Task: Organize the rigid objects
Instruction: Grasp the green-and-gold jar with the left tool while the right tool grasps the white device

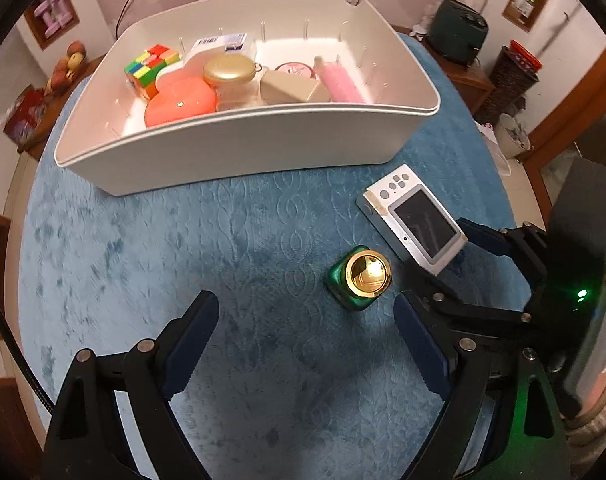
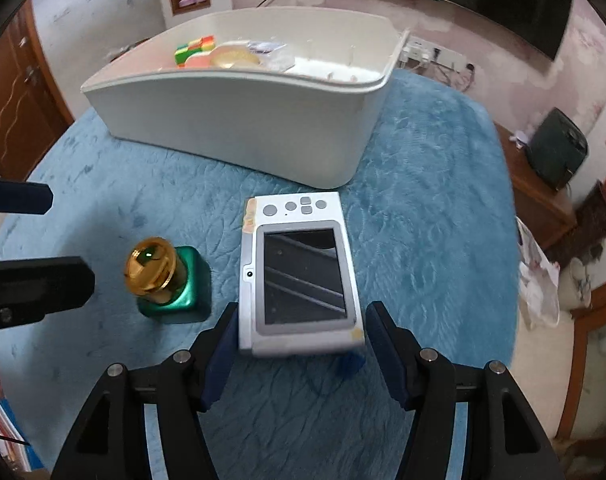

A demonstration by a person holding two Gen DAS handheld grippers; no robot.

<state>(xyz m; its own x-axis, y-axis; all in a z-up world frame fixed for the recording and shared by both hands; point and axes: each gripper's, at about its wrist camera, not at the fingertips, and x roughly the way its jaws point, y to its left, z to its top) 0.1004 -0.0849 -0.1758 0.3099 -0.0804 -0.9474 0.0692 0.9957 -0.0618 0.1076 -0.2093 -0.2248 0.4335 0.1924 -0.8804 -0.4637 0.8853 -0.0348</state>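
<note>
A white plastic bin stands on the blue cloth and holds a colour cube, a pink egg shape, a gold-lidded jar, a beige box and a pink bottle. A green bottle with a gold cap stands in front of the bin, just ahead of my open, empty left gripper. A silver camera lies screen up. My right gripper is open with its fingers on either side of the camera's near end. The bin and the green bottle also show in the right wrist view.
The blue cloth covers a round table. A dark appliance and a woven basket stand on low furniture beyond the table. Wall sockets with cables sit behind the bin.
</note>
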